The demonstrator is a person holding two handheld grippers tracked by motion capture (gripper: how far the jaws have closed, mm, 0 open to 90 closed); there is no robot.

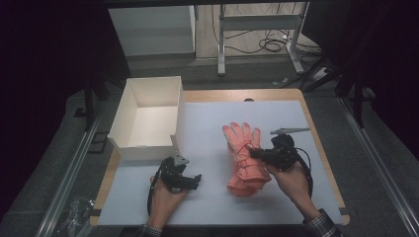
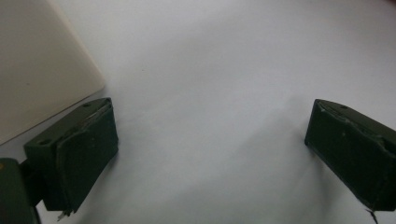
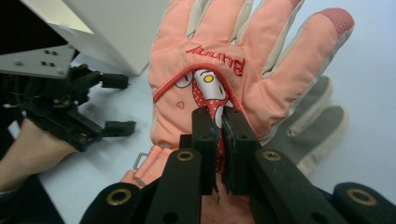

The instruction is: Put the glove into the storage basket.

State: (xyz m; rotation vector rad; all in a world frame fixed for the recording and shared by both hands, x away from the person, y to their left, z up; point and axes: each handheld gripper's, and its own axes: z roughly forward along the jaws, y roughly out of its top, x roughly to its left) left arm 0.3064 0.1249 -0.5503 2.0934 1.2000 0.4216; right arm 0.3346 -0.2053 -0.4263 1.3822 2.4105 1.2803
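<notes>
Right claw point(image 3: 219, 140) had its jaws pinched nearly together on the back of the top pink glove point(image 3: 233, 70) — a fold of the printed fabric sat between the pads, just below the red lettering. In the high view the same claw point(image 1: 253, 153) met the glove point(image 1: 244, 158) from the glove's right side, with the person's right hand point(image 1: 291, 177) behind it. A second glove point(image 3: 317, 121) lay under the first, its grey palm side and fingers sticking out to the right of the claw. Both gloves rested on the white surface point(image 1: 207, 143), fingers pointing away from the person, cuffs toward the near edge.

Left claw point(image 1: 195, 180) sat well apart to the left of the gloves, held by the left hand point(image 1: 165, 197), jaws spread wide with nothing between them — bare surface point(image 2: 210, 93) in the gap. From the right claw's camera it point(image 3: 116, 102) showed off to the left, also gaping.

White open box point(image 1: 148, 116) stood just beyond the left claw, its corner point(image 2: 42, 70) close beside that claw's left jaw; whether they touched could not be told.
</notes>
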